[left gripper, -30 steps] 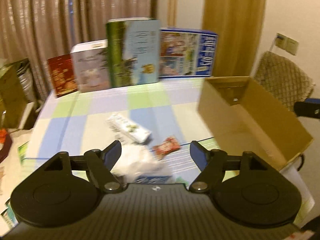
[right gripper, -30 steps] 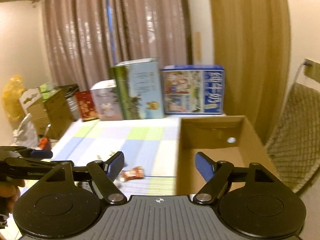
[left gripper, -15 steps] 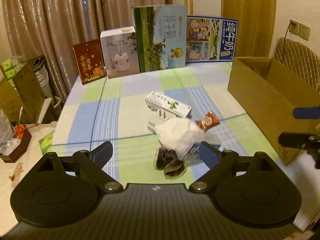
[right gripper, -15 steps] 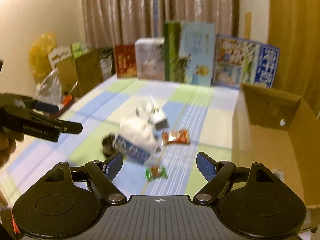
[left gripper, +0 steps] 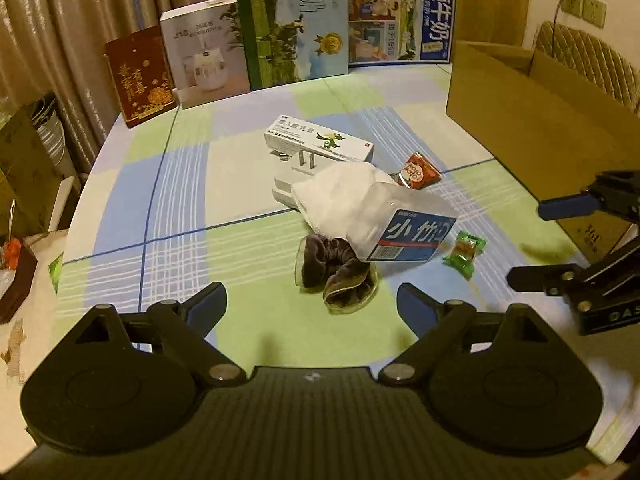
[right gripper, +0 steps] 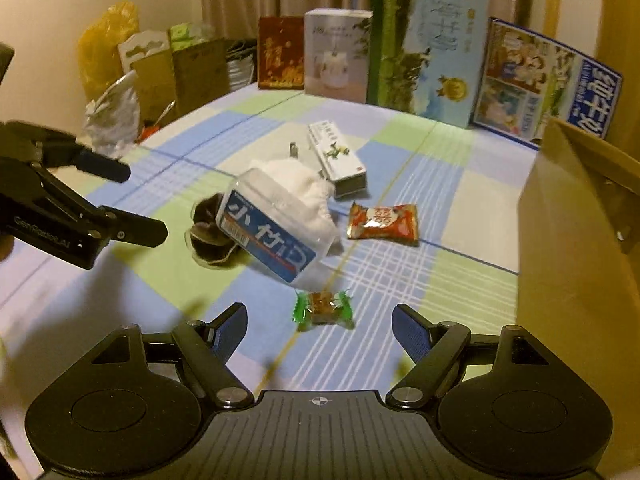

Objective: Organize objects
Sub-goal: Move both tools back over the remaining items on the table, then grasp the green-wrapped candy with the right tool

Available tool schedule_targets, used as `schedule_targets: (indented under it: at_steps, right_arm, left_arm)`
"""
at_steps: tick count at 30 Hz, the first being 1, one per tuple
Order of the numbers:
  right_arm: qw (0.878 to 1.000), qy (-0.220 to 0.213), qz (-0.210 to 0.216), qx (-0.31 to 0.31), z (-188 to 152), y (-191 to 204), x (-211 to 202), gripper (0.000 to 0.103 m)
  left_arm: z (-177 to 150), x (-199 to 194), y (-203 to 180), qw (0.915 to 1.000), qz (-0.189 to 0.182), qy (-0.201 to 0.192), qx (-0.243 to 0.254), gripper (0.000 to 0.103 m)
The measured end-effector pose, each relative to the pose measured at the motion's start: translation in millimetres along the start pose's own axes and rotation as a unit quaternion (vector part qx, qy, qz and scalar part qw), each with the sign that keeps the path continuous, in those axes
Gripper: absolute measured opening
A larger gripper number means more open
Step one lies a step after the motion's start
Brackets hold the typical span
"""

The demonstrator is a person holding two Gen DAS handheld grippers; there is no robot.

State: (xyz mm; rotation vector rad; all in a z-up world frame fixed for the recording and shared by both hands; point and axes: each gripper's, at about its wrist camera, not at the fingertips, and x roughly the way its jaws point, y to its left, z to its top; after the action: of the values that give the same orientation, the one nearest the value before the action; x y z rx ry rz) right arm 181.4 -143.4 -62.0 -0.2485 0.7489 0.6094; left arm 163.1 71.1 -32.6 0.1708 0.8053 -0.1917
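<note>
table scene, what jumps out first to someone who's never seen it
A jumbled pile mid-table: a clear box with a blue label tilted on a white cloth and a dark scrunchie. To the right stands an open cardboard box. Both the left gripper and right gripper are open; a green candy lies between the right fingers.

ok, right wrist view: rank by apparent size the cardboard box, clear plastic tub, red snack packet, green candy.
1. Brown cardboard box, nearest and cropped at the frame edge
2. Clear plastic tub with blue label
3. Red snack packet
4. Green-wrapped candy

Black grippers, blue-padded fingers (left gripper: 208, 306), silver screws.
</note>
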Motion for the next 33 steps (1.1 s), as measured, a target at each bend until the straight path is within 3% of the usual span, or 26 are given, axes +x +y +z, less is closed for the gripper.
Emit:
schedule_targets:
  at_steps: [7, 18, 20, 22, 33]
  right_arm:
    - [1.0, 0.015, 0.003, -0.016, 4.3, 3.7, 32.3, 0.065]
    - [0.999, 0.032, 0.002, 0.002, 3.3, -4.0, 53.5, 0.044]
    - [0.999, 0.032, 0.002, 0.006, 4.2, -4.4, 53.7, 0.03]
    - [0.999, 0.032, -0.005, 0.011, 5.7, -4.3, 53.5, 0.025]
    - [0.998, 0.031, -0.021, 0.049, 11.7, -14.8, 37.8, 0.024]
  left_arm:
    - [2.5, 19.7, -3.3, 0.9995, -0.004, 0.013, 0.028, 0.09]
    - [12.0, 26.9, -9.2, 0.9986, -0.02, -0.007, 0.049, 0.09]
    - [12.5, 28.5, -12.5, 0.9981, -0.021, -0.007, 0.058, 0.09]
    - [13.3, 30.2, -16.1, 0.9975, -0.022, -0.009, 0.066, 0.09]
    - [23.2, 48.1, -27.9, 0.995, -0.026, -0.02, 0.095, 0.088]
